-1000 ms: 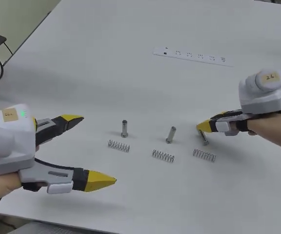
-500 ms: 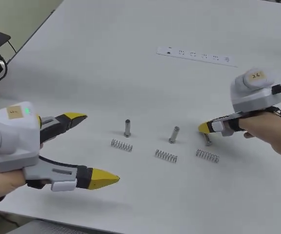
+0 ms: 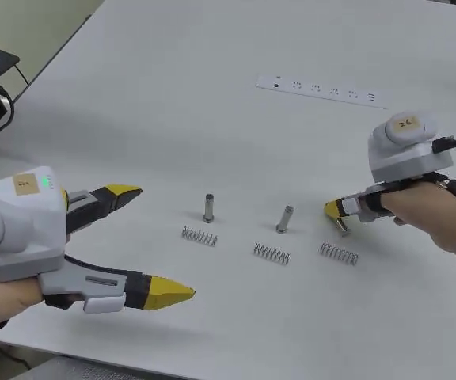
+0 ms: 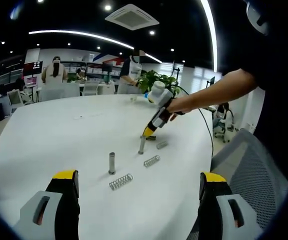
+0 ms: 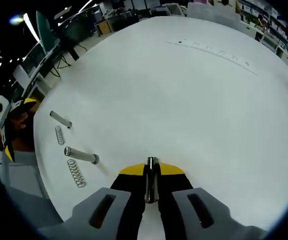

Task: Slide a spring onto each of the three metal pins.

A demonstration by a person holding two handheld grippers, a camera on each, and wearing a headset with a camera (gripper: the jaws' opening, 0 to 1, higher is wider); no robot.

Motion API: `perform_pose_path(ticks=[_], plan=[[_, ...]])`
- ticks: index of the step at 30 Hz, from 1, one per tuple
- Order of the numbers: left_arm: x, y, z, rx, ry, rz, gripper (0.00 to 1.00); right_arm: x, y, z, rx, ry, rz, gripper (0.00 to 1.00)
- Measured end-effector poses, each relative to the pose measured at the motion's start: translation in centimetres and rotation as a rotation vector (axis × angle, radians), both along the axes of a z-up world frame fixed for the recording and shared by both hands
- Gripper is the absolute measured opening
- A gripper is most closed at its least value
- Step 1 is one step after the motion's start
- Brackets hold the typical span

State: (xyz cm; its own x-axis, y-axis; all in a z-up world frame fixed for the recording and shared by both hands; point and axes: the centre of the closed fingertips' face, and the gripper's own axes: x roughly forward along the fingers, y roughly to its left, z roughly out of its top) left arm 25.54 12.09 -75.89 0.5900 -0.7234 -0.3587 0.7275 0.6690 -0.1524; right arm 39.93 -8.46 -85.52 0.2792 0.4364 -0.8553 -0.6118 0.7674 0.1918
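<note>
Springs (image 3: 199, 236) lie on a white table (image 3: 172, 103) in an office.

I count 3 pins (image 3: 209, 207), 3 springs (image 3: 271, 253), 1 power strip (image 3: 323, 91), plus my 2 claws: left claw (image 3: 163, 241), right claw (image 3: 332, 210).

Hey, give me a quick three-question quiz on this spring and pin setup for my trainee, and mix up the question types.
1. True or false: the left gripper is shut.
2. How many springs lie on the table with no pin through them? A one, B two, C three.
3. Fill in: the right gripper is shut on a metal ____.
Key: 1 false, it is open and holds nothing. 2 C. 3 pin.
</note>
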Motion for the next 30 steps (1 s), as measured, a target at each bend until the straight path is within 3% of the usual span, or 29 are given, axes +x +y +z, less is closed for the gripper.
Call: perform_pose_path(ticks=[10,30], plan=[[0.0,0.0,0.2,-0.002,-0.004,0.001,0.98,-0.1,0.0,0.2,0.005,-0.008,0.007,0.05],[0.0,-0.2,0.5,-0.007,-0.004,0.004,0.98,-0.4,-0.5,2.3,0.05,-0.048,0.006,0.05]])
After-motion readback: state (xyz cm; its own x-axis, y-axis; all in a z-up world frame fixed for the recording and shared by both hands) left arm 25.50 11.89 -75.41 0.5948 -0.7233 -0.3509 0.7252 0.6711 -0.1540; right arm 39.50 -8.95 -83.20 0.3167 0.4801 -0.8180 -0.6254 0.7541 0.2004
